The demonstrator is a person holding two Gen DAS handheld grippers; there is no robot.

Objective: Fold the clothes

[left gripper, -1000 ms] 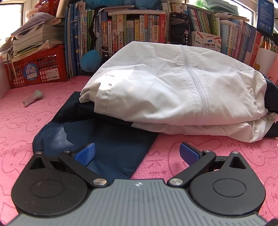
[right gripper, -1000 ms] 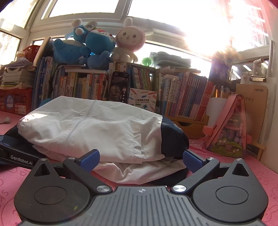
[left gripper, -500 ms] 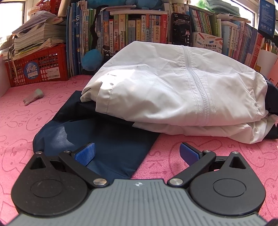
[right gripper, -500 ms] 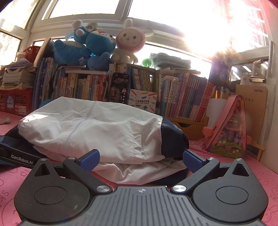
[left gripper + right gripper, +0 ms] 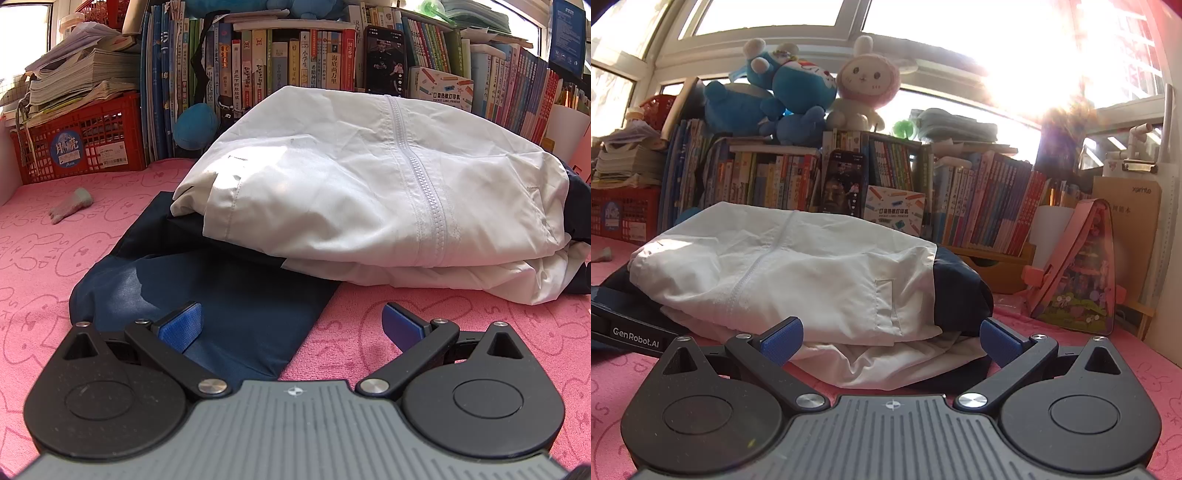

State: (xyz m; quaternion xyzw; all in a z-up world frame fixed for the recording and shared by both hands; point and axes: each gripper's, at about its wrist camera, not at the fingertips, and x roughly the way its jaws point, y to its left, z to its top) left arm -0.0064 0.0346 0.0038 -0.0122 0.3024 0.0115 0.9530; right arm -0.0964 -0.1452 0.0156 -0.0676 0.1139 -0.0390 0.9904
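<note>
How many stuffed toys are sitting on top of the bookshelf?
3 show clearly: a blue plush at the left, a blue cat leaning on it, and a pink-hooded bunny to the right. The blue ones overlap, so another may be hidden.

White and dark blue jacket (image 5: 369, 184), folded
It is piled in the middle; a dark blue part (image 5: 221, 306) is spread flat, near and left.
</note>
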